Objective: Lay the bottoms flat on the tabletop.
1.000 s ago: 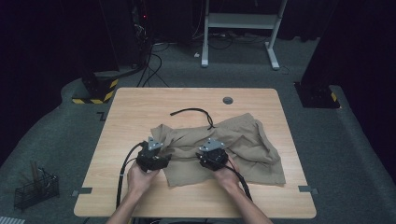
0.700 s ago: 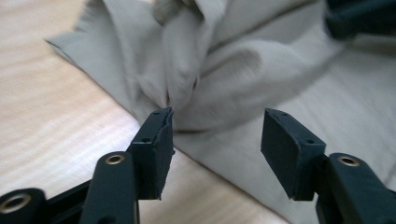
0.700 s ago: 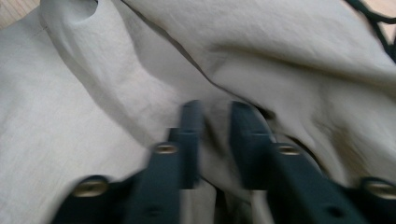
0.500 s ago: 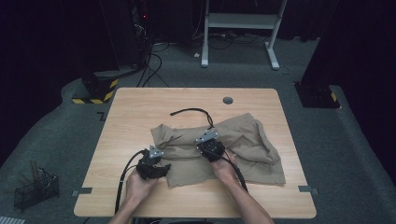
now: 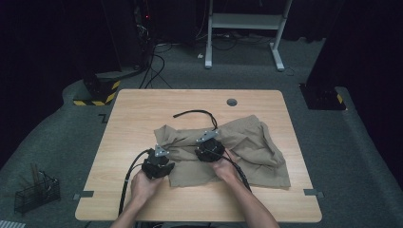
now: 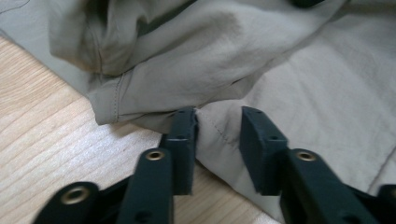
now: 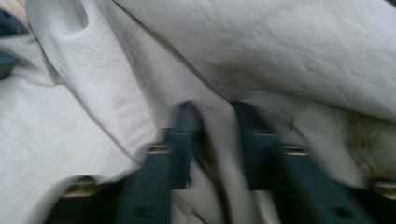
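Khaki cloth (image 5: 237, 147) lies crumpled across the right half of the wooden table (image 5: 142, 109), and both grippers are down at its near-left part. Looks like a flattening or folding job, at the grabbing stage. The left gripper (image 6: 218, 122) sits at the cloth's left edge, jaws parted, a seamed hem between them but not pinched. The right gripper (image 7: 214, 112), just beside it and further into the fabric, also has jaws apart, a ridge of cloth rising between them; blurred, but released by my read. Next call: clamp both on the fabric, then lift or spread.
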`<state>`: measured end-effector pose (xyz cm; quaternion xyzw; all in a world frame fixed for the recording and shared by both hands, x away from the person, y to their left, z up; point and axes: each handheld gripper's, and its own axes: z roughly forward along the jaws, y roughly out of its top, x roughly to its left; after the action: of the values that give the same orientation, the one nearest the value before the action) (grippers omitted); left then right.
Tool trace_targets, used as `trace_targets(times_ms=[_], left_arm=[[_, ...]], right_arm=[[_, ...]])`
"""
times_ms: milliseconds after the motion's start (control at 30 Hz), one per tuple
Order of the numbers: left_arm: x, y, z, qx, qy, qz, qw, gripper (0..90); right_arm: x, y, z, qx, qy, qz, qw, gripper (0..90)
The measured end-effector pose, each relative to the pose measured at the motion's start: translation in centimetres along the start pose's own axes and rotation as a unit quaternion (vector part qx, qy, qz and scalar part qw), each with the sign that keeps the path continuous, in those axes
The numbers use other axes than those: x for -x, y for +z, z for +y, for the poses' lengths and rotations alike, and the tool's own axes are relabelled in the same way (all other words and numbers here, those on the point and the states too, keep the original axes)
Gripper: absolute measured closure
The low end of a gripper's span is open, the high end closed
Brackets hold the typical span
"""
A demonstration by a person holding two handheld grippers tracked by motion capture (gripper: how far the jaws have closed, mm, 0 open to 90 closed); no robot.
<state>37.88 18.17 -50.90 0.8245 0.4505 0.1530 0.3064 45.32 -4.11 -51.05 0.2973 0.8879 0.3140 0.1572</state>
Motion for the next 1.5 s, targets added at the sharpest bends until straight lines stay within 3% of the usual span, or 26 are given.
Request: trace_targets(times_ms=[33,100,233,333,433,533,600,667,700,733,800,833,867,1000,1133,1233,1267,1333,1400,1433,1467,1500], left_arm=[[0.0,0.0,0.0,0.001,0.001,-0.005,1.0000,78.2],[0.1,0.1,0.0,0.002,0.004,-0.009,0.9999,85.6],[0.4,-0.5,-0.7,0.007,0.012,-0.006,0.9999,88.2],[0.6,-1.4,-1.7,0.017,0.003,-0.024,0.9996,88.2],[1.5,-2.0,-2.1,0.015,0.013,-0.029,0.9994,88.2],[2.2,-2.4,-2.4,0.002,0.025,-0.035,0.9991,88.1],[2.3,-2.7,-2.7,-0.003,0.022,-0.044,0.9988,87.4],[2.1,-3.0,-2.7,0.003,0.016,-0.049,0.9986,84.7],[2.0,-3.2,-2.4,0.011,0.012,-0.048,0.9987,74.6],[1.8,-3.4,-2.1,0.020,0.008,-0.045,0.9988,74.6],[1.3,-3.6,-1.1,0.033,0.001,-0.030,0.9990,64.0],[1.1,-3.6,-0.5,0.036,-0.002,-0.023,0.9991,53.7],[0.9,-3.5,0.1,0.038,-0.005,-0.016,0.9991,53.7],[-0.6,-2.2,2.1,0.018,-0.015,0.026,0.9994,43.6],[-2.5,-0.6,3.6,0.002,-0.039,0.062,0.9974,41.3],[-3.5,0.4,4.5,-0.002,-0.055,0.070,0.9960,41.2],[-3.8,0.7,4.7,-0.001,-0.059,0.070,0.9958,43.3],[-4.2,1.4,5.1,-0.010,-0.060,0.073,0.9955,45.3],[-4.5,1.9,5.3,-0.013,-0.052,0.072,0.9959,57.8],[-4.6,2.0,5.4,-0.012,-0.048,0.071,0.9962,70.6],[-4.6,2.0,5.4,-0.009,-0.046,0.068,0.9966,70.6],[-4.7,2.0,5.4,-0.008,-0.045,0.065,0.9968,76.1]], right_arm=[[0.1,0.0,0.1,-0.001,0.000,0.001,1.0000,80.6],[0.4,-0.3,0.2,0.003,-0.003,-0.004,1.0000,86.7],[1.9,-1.4,0.6,0.023,0.012,-0.025,0.9993,88.0],[2.8,-1.5,1.4,0.033,0.028,-0.019,0.9989,88.0],[2.4,-0.9,1.9,0.029,0.009,-0.030,0.9991,87.9],[2.3,0.2,2.1,0.030,0.023,-0.036,0.9986,86.6],[2.6,0.5,1.9,0.027,0.046,-0.039,0.9978,81.6],[2.6,0.1,1.6,0.028,0.049,-0.034,0.9978,72.1],[2.1,-0.8,1.4,0.046,0.046,-0.034,0.9973,65.2],[2.1,-0.8,1.4,0.046,0.046,-0.034,0.9973,65.2],[1.3,-2.1,1.1,0.066,0.048,-0.022,0.9964,62.5],[0.0,-3.1,0.8,0.080,0.038,-0.008,0.9961,62.0],[0.0,-3.1,0.8,0.080,0.038,-0.008,0.9961,62.0],[-2.8,-3.6,-0.2,0.076,0.014,0.026,0.9967,61.8],[-4.7,-2.6,-1.0,0.054,-0.006,0.044,0.9975,60.0],[-5.4,-1.8,-1.3,0.041,-0.008,0.057,0.9975,59.4],[-5.8,-1.4,-1.4,0.028,-0.016,0.066,0.9973,59.7],[-6.1,-1.2,-1.6,0.028,-0.026,0.070,0.9968,62.2],[-6.3,-1.4,-1.8,0.032,-0.033,0.080,0.9957,69.6],[-6.4,-1.7,-2.2,0.034,-0.042,0.084,0.9950,78.1],[-6.4,-1.7,-2.2,0.034,-0.042,0.084,0.9950,78.1],[-6.5,-1.9,-2.4,0.034,-0.051,0.086,0.9944,82.1]])
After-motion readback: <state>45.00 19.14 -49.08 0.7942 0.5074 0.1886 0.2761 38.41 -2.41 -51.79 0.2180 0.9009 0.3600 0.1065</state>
